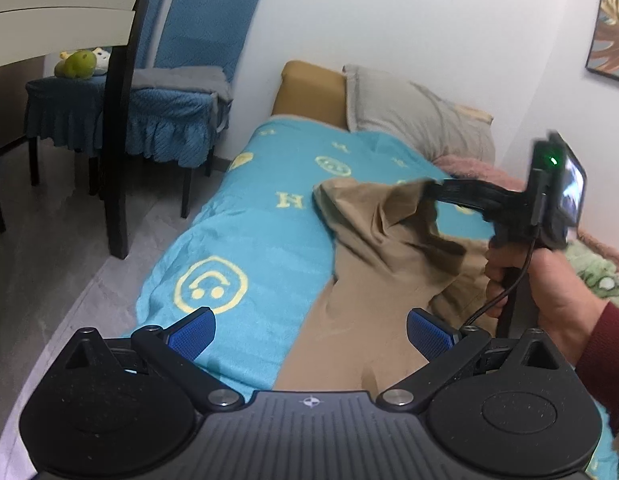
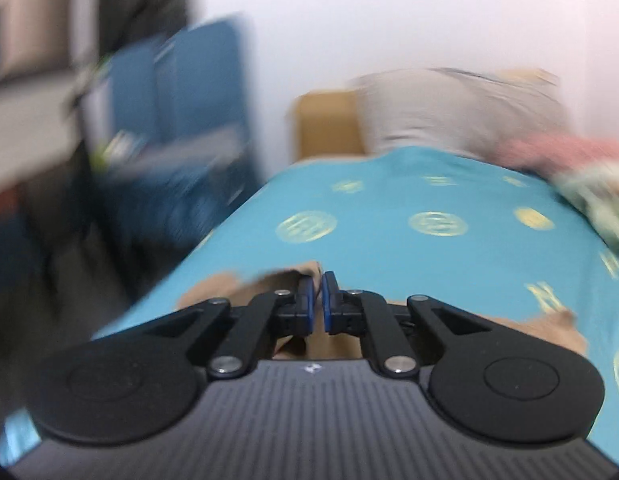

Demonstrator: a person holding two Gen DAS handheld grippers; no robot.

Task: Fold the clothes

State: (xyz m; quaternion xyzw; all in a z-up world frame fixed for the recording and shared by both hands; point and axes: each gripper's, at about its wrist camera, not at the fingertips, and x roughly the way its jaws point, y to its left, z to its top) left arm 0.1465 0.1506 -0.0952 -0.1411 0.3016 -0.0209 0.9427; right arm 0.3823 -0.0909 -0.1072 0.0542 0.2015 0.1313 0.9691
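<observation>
While my right gripper [image 2: 316, 300] pinches a raised fold of the tan garment [image 1: 369, 280] over the blanket [image 1: 245, 232], my left gripper [image 1: 311, 332] hangs wide near it (soft, limp cloth; grab hems).

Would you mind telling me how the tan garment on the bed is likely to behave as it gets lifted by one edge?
Probably floppy: the tan garment hangs in folds from the right gripper, which is shut on it. It looks thin, so likely light. The rest lies on the turquoise blanket and may trail behind rather than lift flat.
</observation>
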